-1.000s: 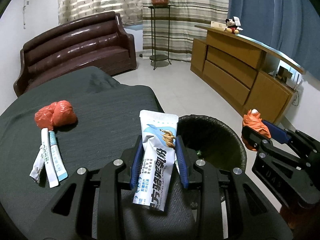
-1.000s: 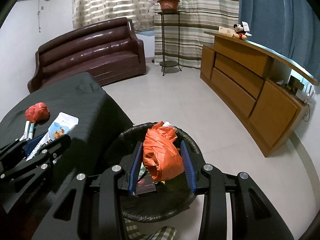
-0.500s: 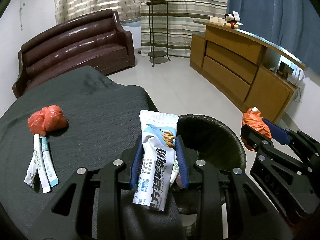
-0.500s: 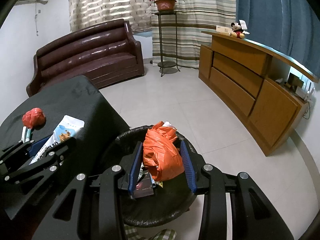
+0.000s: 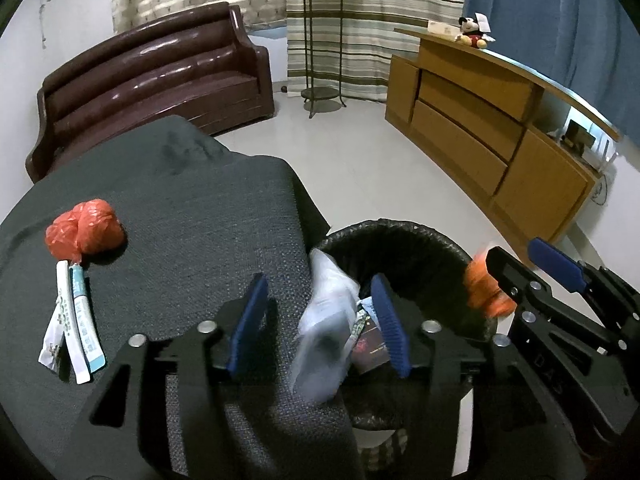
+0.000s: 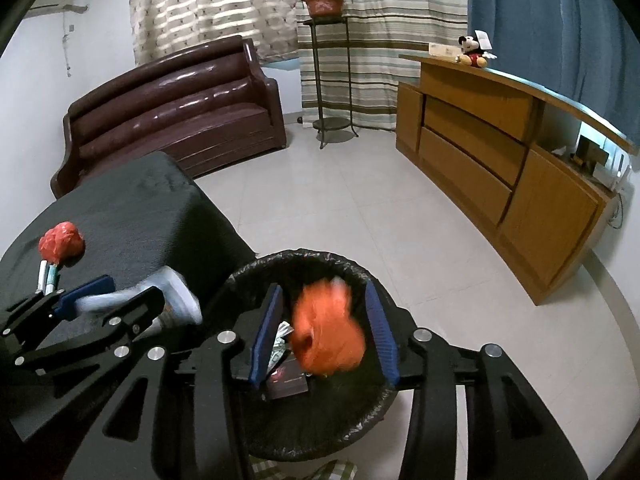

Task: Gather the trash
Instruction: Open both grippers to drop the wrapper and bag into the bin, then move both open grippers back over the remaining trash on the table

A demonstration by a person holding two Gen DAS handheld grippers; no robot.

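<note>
Both grippers hang over the black-lined trash bin (image 5: 400, 226) (image 6: 304, 254) beside the dark-clothed table (image 5: 180, 220). My left gripper (image 5: 319, 284) has its jaws opening; a white and blue pouch (image 5: 324, 332) is blurred between them, clear of both pads, over the bin's near rim. On my right gripper (image 6: 323, 288) the jaws are opening too, and a crumpled orange bag (image 6: 328, 340) drops blurred between them above the bin. On the table lie a red crumpled bag (image 5: 86, 234) and several thin sachets (image 5: 74, 332).
A brown leather sofa (image 5: 152, 76) stands behind the table. A metal plant stand (image 5: 320, 48) is by the striped curtains. A long wooden cabinet (image 5: 500, 140) lines the right wall. Pale tiled floor (image 6: 380, 208) lies between them. Other rubbish (image 6: 286, 380) sits inside the bin.
Both pairs of jaws have spread apart. The pouch has slipped out of the left grip and tilted toward the bin. The orange bag has come loose from the right pads and sunk.
</note>
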